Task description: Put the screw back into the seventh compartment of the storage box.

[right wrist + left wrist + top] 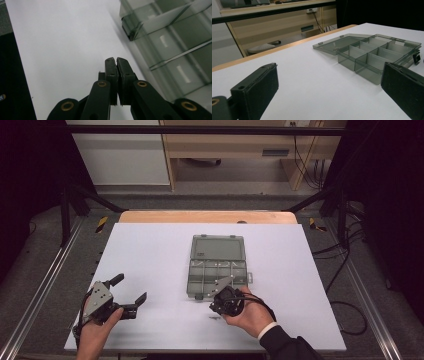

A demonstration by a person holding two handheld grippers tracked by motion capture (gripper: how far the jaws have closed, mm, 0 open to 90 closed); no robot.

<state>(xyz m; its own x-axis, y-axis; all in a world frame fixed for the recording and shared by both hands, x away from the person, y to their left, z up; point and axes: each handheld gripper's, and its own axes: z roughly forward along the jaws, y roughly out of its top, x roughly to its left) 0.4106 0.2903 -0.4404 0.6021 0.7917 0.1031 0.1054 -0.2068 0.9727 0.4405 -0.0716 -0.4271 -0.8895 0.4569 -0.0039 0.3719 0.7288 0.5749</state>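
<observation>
Nearest to us, our left gripper (131,292) rests at the near left of the white sheet (150,250), its jaws spread wide with nothing between them. Our right gripper (226,283) sits near the middle of the near edge, jaws pressed together on nothing that we can see, its tip at or just over the near right corner of the organiser box (218,267); whether it touches the rim we cannot tell.

The box lies open at the centre of the sheet, its lid (217,247) folded flat on the far side and the divided tray (218,279) on the near side. As far as we can see, the compartments are empty. We judge it light, stiff and thin-walled: smoky clear plastic that should slide easily on the smooth sheet and could crack or flex if squeezed hard. The walls look slick, so a pinch on a flat face may slip. Better holds, we think, are the outer rim of the tray, the small latch tabs (248,279) on its right side, or the free far edge of the lid if it is to be swung shut; one gripper may need to steady the tray meanwhile.

The sheet covers a wooden table (207,216) whose far edge shows bare. Beyond it are grey floor, a pale wooden desk (235,145), trailing cables (345,250) at the right and dark frame bars.
</observation>
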